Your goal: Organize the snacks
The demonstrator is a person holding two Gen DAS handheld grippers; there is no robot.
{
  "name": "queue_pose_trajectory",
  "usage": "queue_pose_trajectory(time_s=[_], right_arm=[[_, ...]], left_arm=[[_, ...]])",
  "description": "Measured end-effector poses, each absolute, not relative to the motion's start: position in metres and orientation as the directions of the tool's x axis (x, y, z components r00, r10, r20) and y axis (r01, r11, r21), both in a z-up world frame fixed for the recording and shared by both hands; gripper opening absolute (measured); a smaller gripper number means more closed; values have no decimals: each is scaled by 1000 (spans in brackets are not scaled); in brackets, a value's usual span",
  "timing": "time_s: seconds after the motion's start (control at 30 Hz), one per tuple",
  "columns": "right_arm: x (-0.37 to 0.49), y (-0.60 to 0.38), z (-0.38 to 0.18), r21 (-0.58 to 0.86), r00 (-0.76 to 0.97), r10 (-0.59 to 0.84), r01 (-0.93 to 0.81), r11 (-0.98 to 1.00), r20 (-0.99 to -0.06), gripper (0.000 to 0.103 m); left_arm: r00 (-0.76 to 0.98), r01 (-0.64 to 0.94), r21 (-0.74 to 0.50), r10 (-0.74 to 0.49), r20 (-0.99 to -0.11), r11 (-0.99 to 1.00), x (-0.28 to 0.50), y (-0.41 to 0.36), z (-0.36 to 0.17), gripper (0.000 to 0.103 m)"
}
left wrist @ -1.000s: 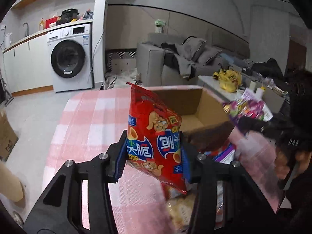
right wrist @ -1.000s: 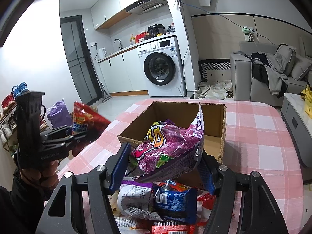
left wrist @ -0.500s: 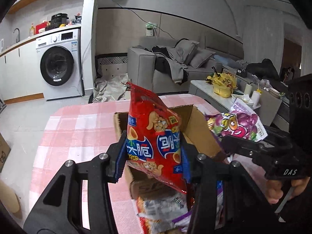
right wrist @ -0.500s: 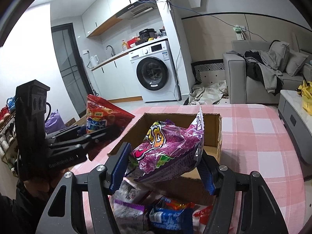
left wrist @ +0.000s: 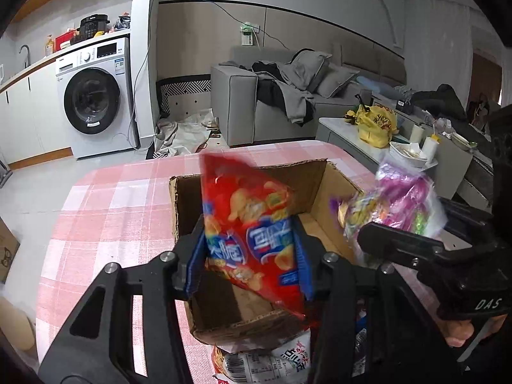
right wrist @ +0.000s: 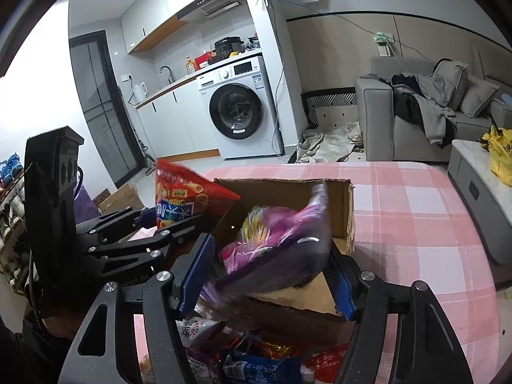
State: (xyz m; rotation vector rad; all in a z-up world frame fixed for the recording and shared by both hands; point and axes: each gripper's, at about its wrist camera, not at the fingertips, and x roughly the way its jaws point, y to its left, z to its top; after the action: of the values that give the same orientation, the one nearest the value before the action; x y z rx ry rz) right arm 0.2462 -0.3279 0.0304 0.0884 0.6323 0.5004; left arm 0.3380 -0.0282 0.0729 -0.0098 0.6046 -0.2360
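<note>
An open cardboard box (left wrist: 336, 192) (right wrist: 281, 192) stands on the pink checked tablecloth (left wrist: 112, 208). My left gripper (left wrist: 249, 256) (right wrist: 153, 220) is shut on a red chip bag (left wrist: 252, 224) (right wrist: 182, 198), held upright over the box's near-left part. My right gripper (right wrist: 267, 275) (left wrist: 368, 240) hangs over the box's near-right side with its jaws opening. A purple snack bag (right wrist: 278, 243) (left wrist: 393, 208) lies blurred and tilted between them, and a gap shows at the left pad.
Several loose snack packets (right wrist: 256, 361) (left wrist: 272, 361) lie on the cloth just in front of the box. Beyond the table are a washing machine (left wrist: 92, 99), a grey sofa (left wrist: 288, 96) and a low table with a yellow bag (left wrist: 377, 124).
Both grippers have moved in over the box. The right jaws have spread and the purple bag has tipped and blurred between them. The red bag stays gripped.
</note>
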Motion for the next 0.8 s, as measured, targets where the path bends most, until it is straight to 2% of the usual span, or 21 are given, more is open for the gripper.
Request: queue_pose_trajectory(time_s=[0.1, 0.13, 0.17, 0.2, 0.27, 0.33, 0.8], right_arm=[[241, -331, 34, 219, 707, 475, -426, 877, -525, 82], [239, -333, 36, 216, 712, 471, -424, 880, -521, 82], [236, -335, 37, 217, 712, 473, -426, 879, -518, 86], [233, -337, 38, 220, 713, 477, -428, 876, -514, 90], [226, -342, 39, 216, 717, 474, -426, 879, -511, 97], [218, -345, 41, 211, 715, 475, -431, 877, -514, 102], [153, -346, 35, 193, 679, 493, -470, 861, -545, 102]], left_arm=[[798, 208, -77, -215, -563, 975, 337, -29, 73, 68], [800, 200, -82, -212, -561, 976, 335, -25, 73, 82], [805, 193, -96, -214, -553, 976, 332, -22, 74, 88], [808, 189, -105, -216, -549, 976, 329, -20, 75, 89], [807, 171, -109, -202, -554, 979, 321, -15, 76, 102], [815, 153, -103, -184, -549, 983, 310, -13, 76, 102], [832, 137, -61, -148, -535, 989, 222, 3, 77, 102]])
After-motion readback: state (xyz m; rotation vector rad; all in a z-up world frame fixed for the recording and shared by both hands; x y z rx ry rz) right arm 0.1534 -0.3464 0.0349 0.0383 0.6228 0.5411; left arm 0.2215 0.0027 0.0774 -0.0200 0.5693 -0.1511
